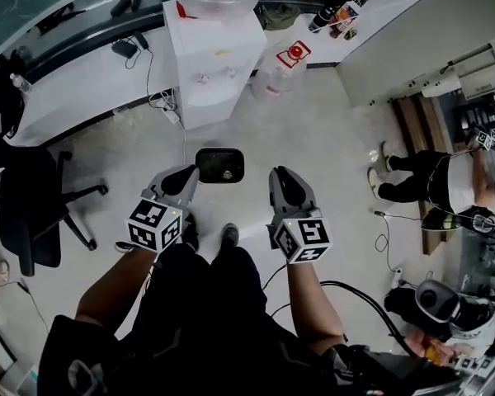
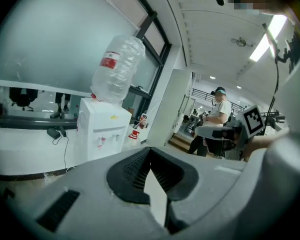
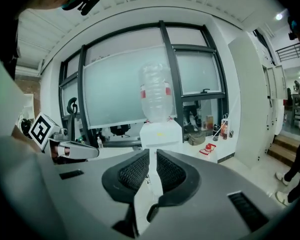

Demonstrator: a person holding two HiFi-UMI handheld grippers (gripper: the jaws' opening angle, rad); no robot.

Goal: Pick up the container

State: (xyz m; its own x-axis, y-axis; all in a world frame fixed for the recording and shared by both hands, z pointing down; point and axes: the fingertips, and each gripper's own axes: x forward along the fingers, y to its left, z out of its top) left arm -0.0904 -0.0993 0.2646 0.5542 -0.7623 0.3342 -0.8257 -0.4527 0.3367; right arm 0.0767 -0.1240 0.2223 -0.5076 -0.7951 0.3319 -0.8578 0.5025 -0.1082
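Forearms and dark trousers fill the lower head view, each hand carrying a grey moulded gripper with a marker cube. Left gripper (image 1: pixel 184 176) (image 2: pixel 149 156): ribbed black pads pressed together, nothing between the jaws. Right gripper (image 1: pixel 281 178) (image 3: pixel 152 165): jaws likewise closed and empty. Container (image 1: pixel 219 164): black, glossy, rounded-rectangular, flat on the pale smooth floor (image 1: pixel 313 130), ahead of and between the two tips, nearer the left one; neither gripper view shows it. Beyond it stands a white boxy water dispenser (image 1: pixel 214 64) bearing a clear ribbed bottle (image 2: pixel 117 66), with a white desk (image 1: pixel 82 81) alongside. Open floor surrounds the container; a black office chair (image 1: pixel 29 213) bounds the left, a second person (image 1: pixel 421 180) the right.
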